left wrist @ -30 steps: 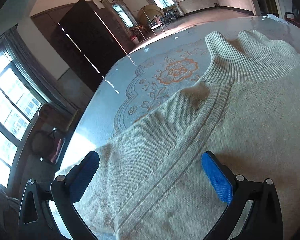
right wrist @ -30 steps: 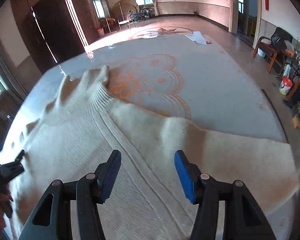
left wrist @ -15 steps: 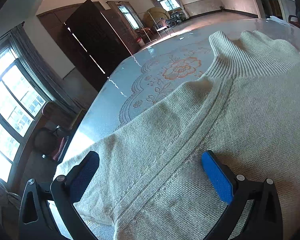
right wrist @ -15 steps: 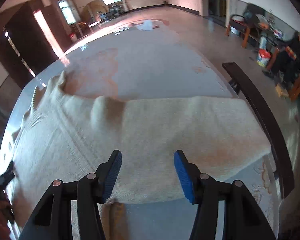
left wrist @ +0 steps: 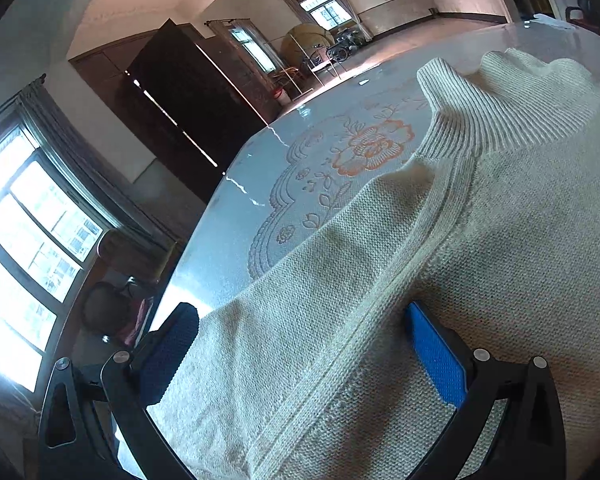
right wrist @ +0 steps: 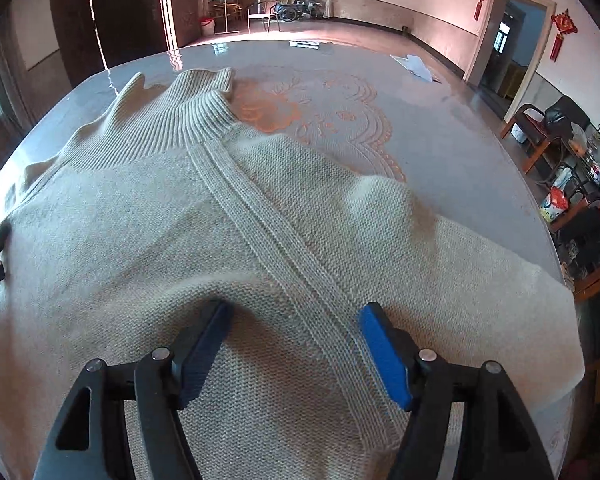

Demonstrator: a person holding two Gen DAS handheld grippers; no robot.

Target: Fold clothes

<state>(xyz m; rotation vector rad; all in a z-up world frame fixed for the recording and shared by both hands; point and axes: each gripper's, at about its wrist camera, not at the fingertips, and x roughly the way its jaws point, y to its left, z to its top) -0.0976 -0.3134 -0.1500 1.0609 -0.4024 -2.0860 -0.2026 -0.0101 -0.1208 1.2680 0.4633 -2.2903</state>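
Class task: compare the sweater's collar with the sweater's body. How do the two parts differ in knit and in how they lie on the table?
1. The collar has bold raised ribs; the body is a fine, even knit.
2. The collar ends in a wavy, crumpled edge at the far side; the body spreads wide and mostly flat on the table, with a few soft bumps.
3. The collar is a narrow band; the body covers far more of the table.
Both are the same cream colour.

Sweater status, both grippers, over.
Left gripper open, straddling the sweater at the raglan seam. Right gripper open over the other seam. Sweater flat on the table, unfolded. Nothing in the way.
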